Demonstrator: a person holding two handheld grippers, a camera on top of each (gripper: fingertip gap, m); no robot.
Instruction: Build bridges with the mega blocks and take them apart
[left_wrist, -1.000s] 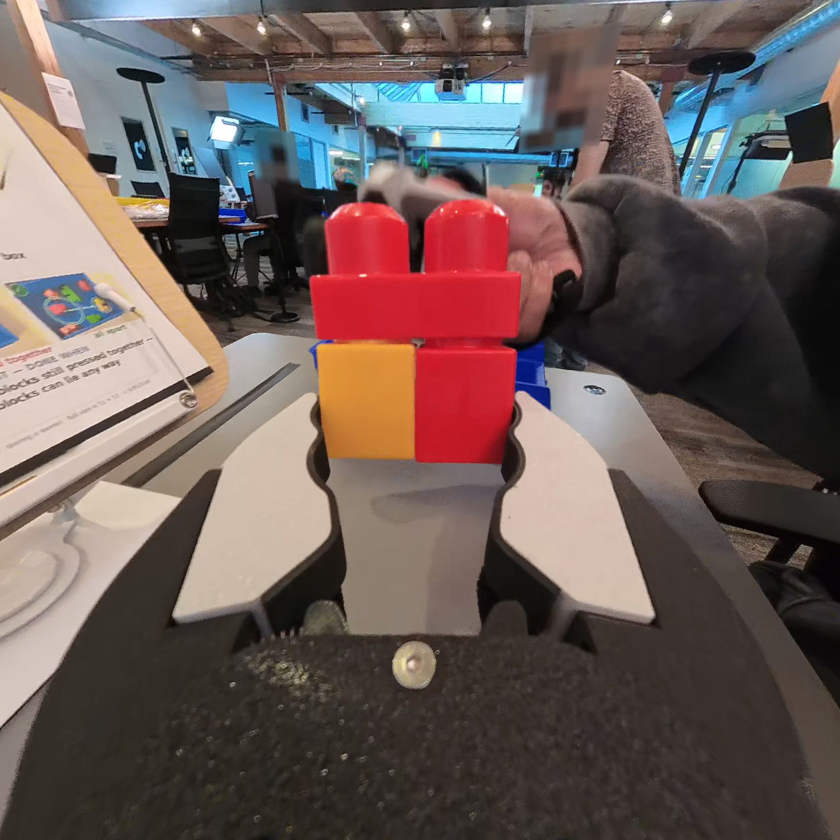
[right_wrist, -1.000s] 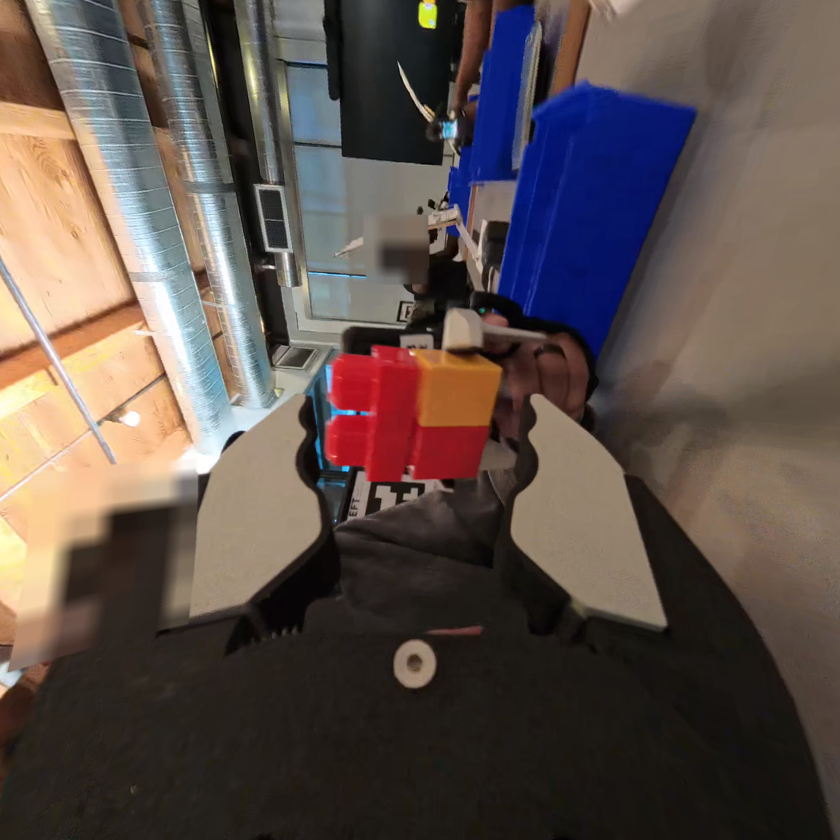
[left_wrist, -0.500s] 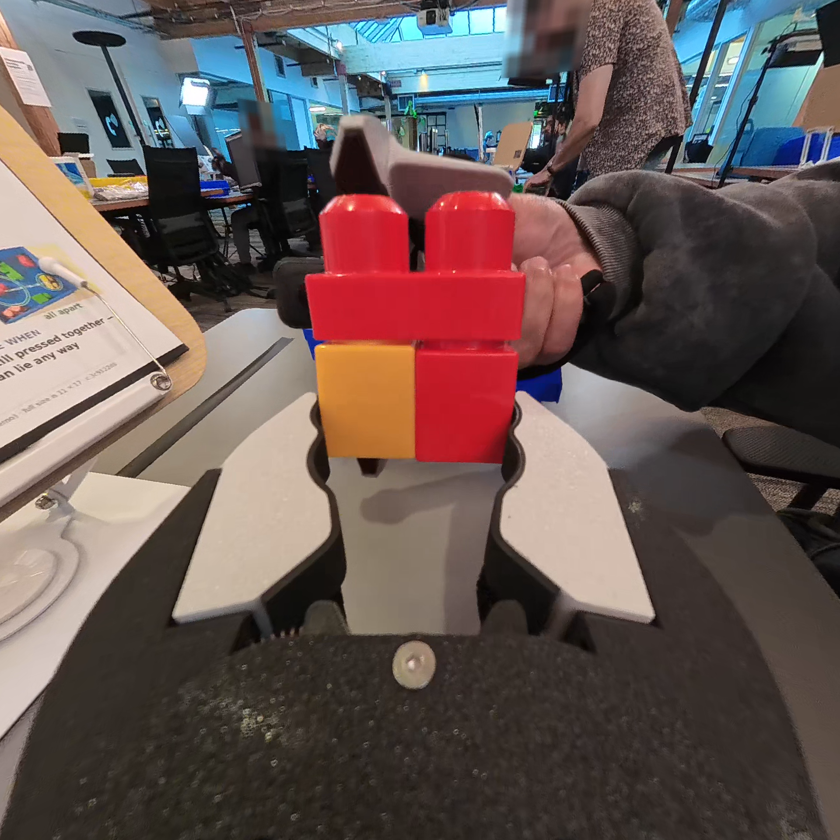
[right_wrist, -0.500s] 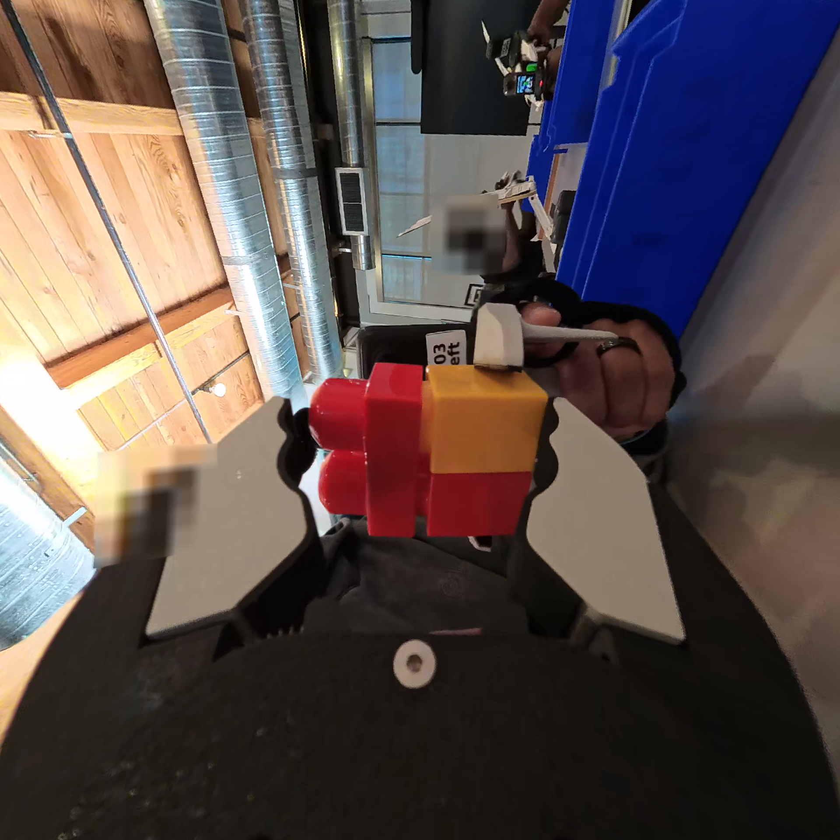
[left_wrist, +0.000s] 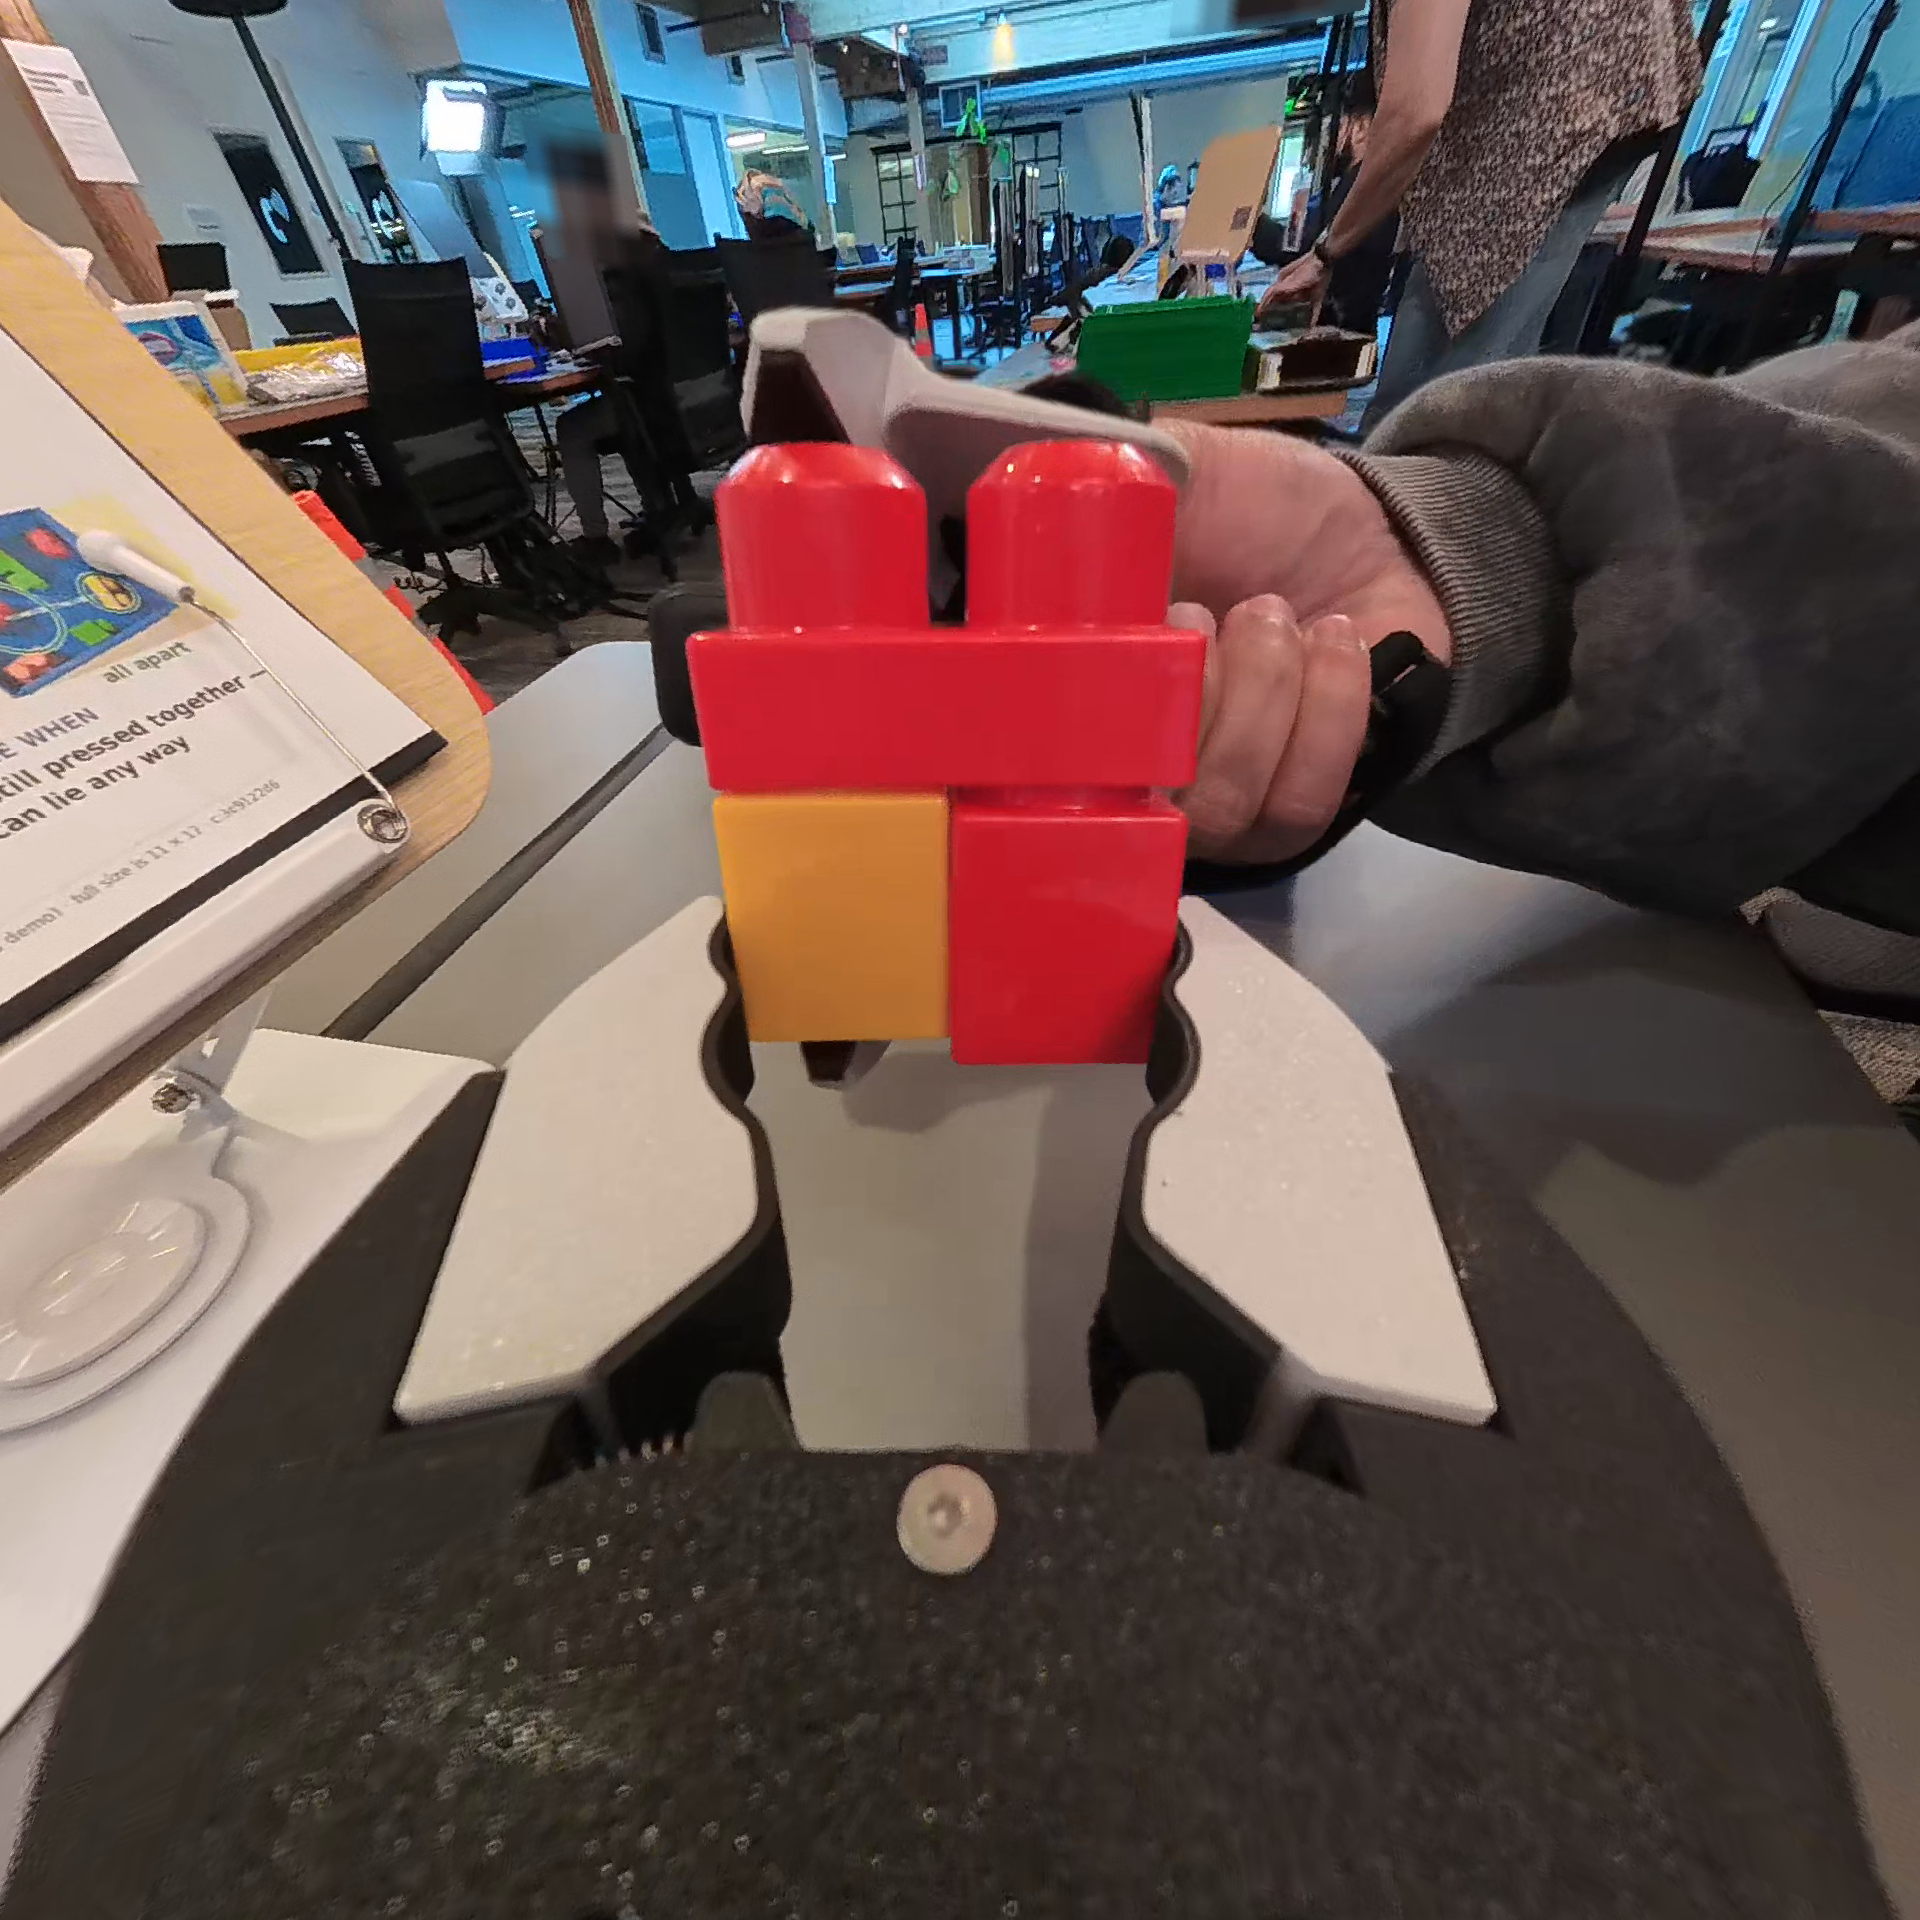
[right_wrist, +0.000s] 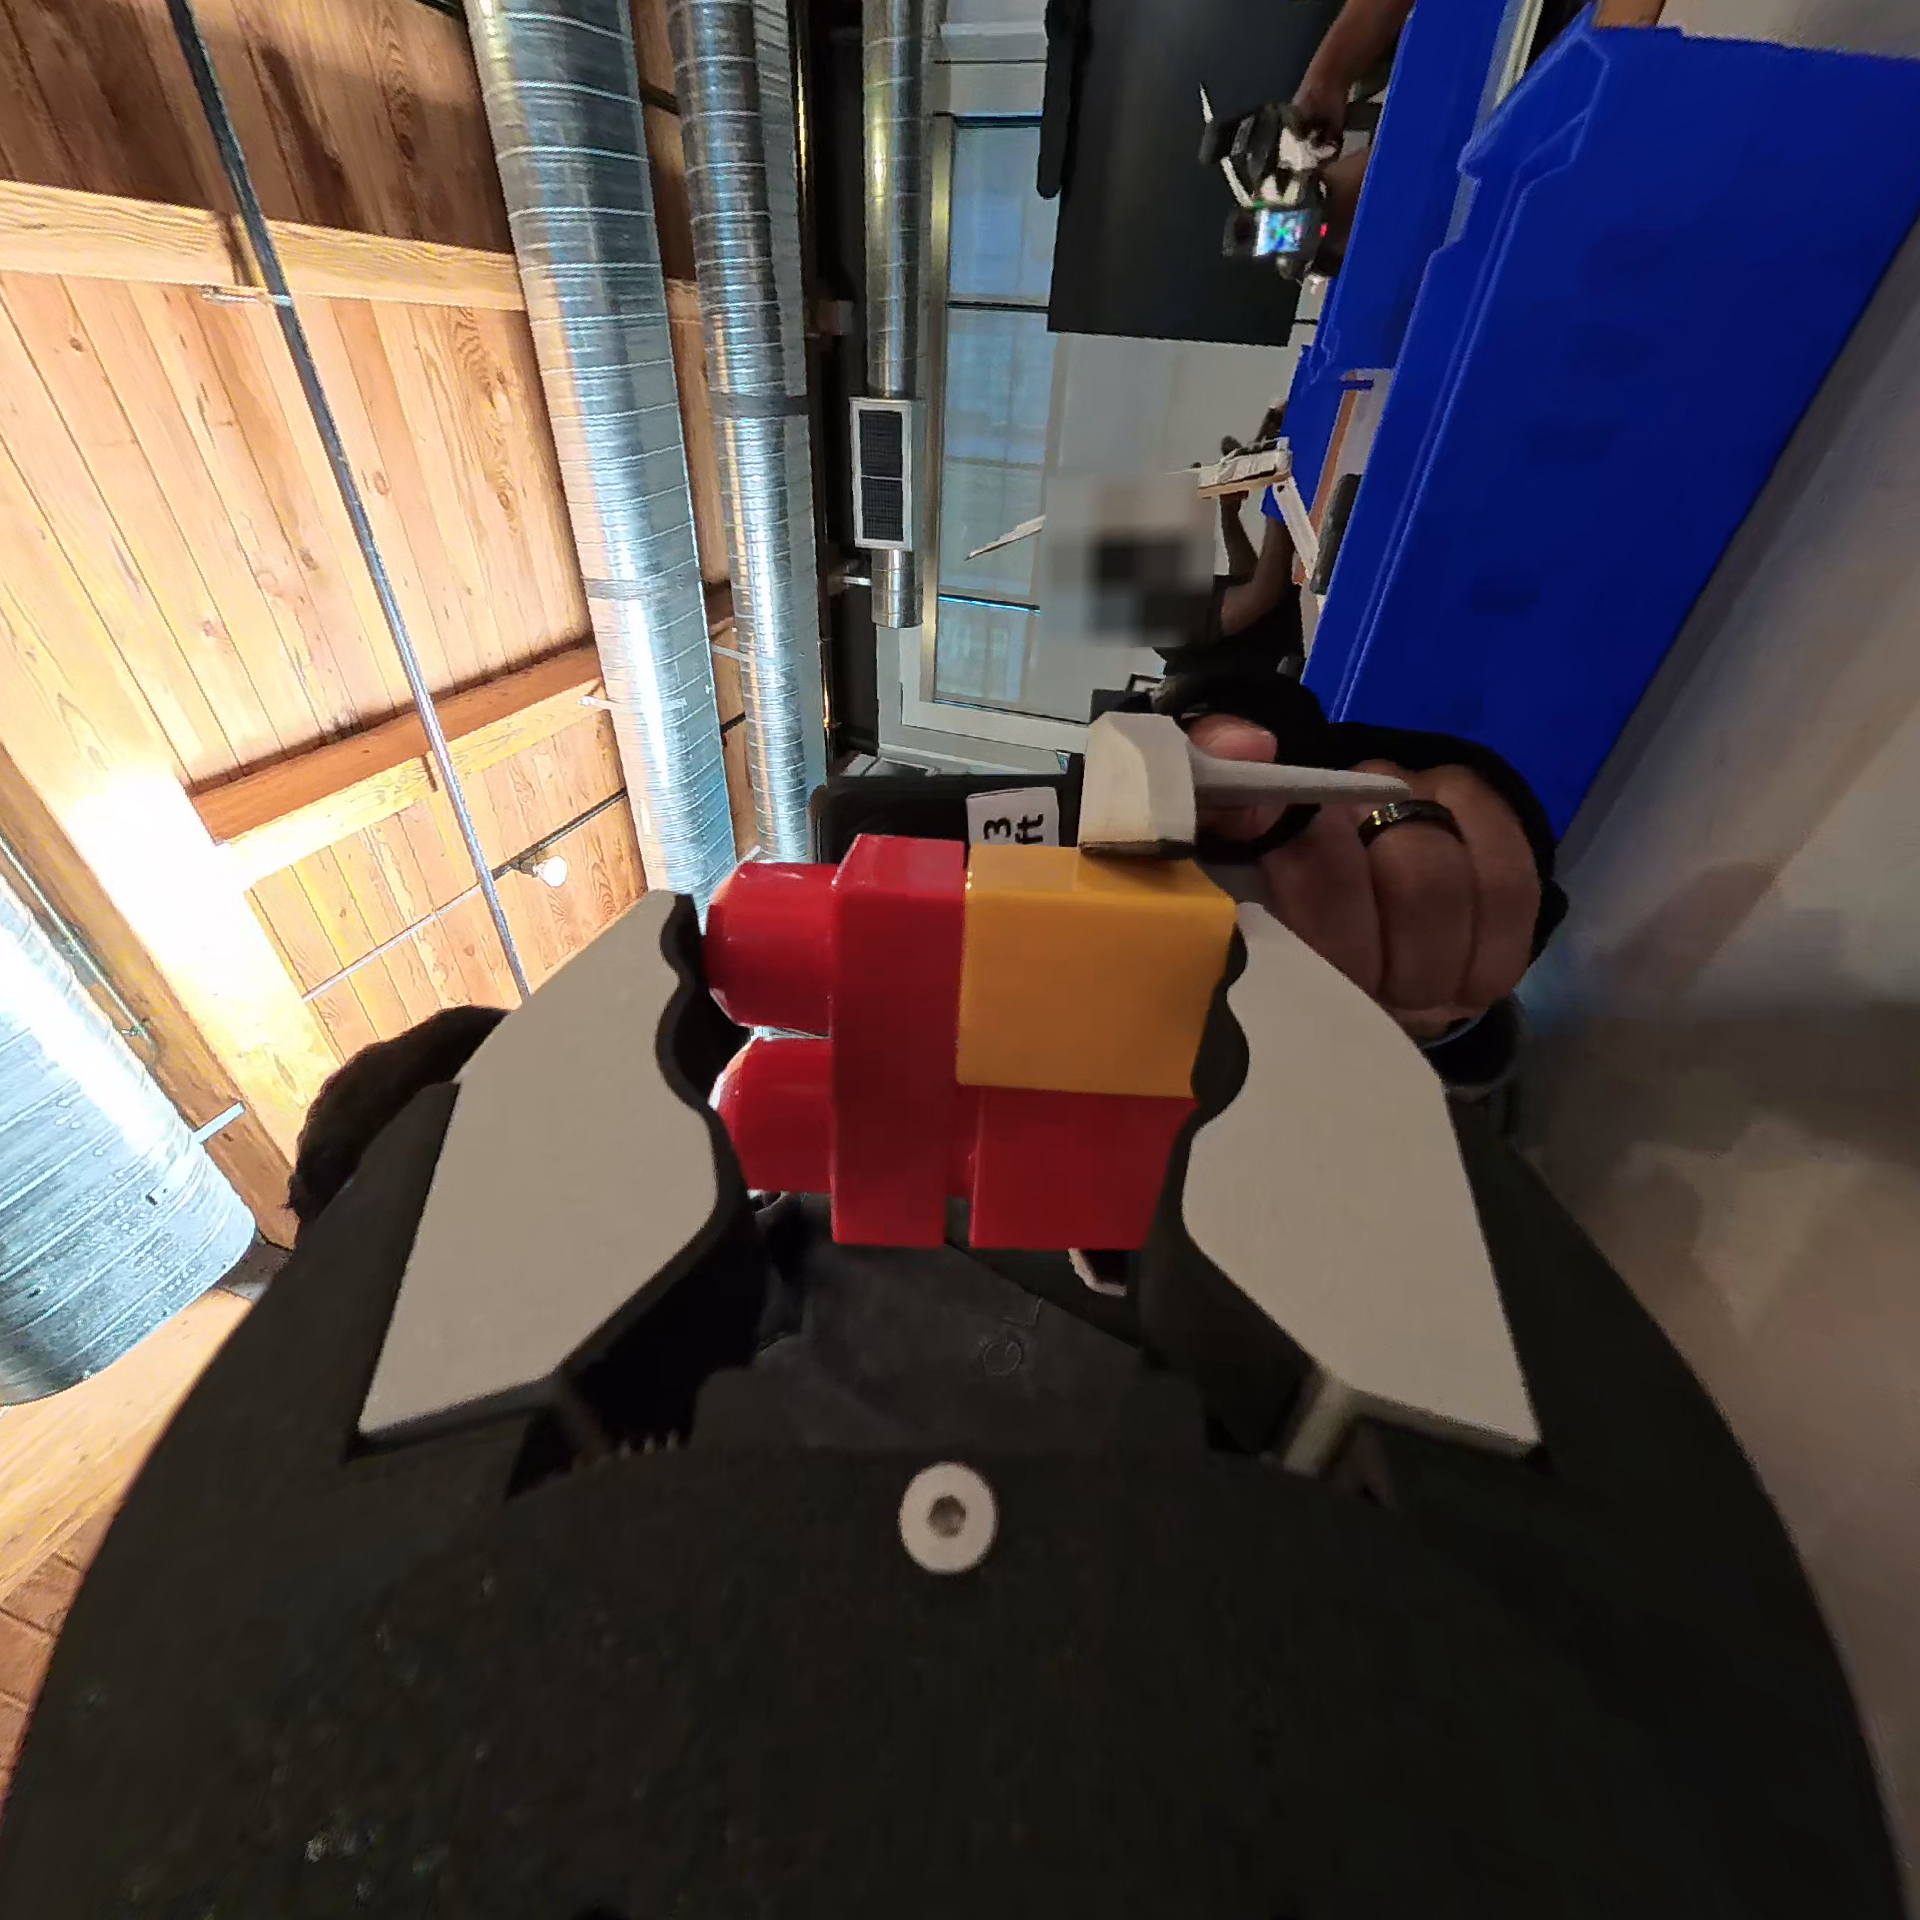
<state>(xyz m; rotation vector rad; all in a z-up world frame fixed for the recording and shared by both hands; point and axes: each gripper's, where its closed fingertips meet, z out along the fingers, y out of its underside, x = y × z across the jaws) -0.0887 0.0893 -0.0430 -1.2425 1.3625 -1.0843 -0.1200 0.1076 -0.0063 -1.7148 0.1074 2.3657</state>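
Left wrist view: the left gripper (left_wrist: 948, 971) clamps the two lower blocks of a small bridge side by side, the yellow block (left_wrist: 831, 914) against one finger and the red block (left_wrist: 1060, 935) against the other. The wide red block (left_wrist: 945, 712) spans them just above the fingertips, studs up. Gripping both legs at once probably keeps them from splaying while the top piece is worked on. The bridge seems to be lifted just clear of the grey desk (left_wrist: 1558, 997), which shows beneath it, though I cannot tell for certain.

From beyond the bridge the right gripper (right_wrist: 945, 1039) comes in, rolled onto its side so that its fingers bracket the stack from stud tops to leg bottoms. In the right wrist view one finger touches or nearly touches the studs and the other the yellow block's base; whether it is pressing or merely closing in I cannot tell. That hold would suit squeezing the joint tight; it looks less fit for pulling the top block off, so I judge the bridge is being pressed together.

To the left gripper's left a printed sheet (left_wrist: 156, 727) stands on a wooden board (left_wrist: 343, 582). Past the desk is an open workroom with chairs, a green bin (left_wrist: 1164, 348) and a standing person (left_wrist: 1507, 156); the right wrist view shows blue bins (right_wrist: 1579, 416), ducts and a timber ceiling.
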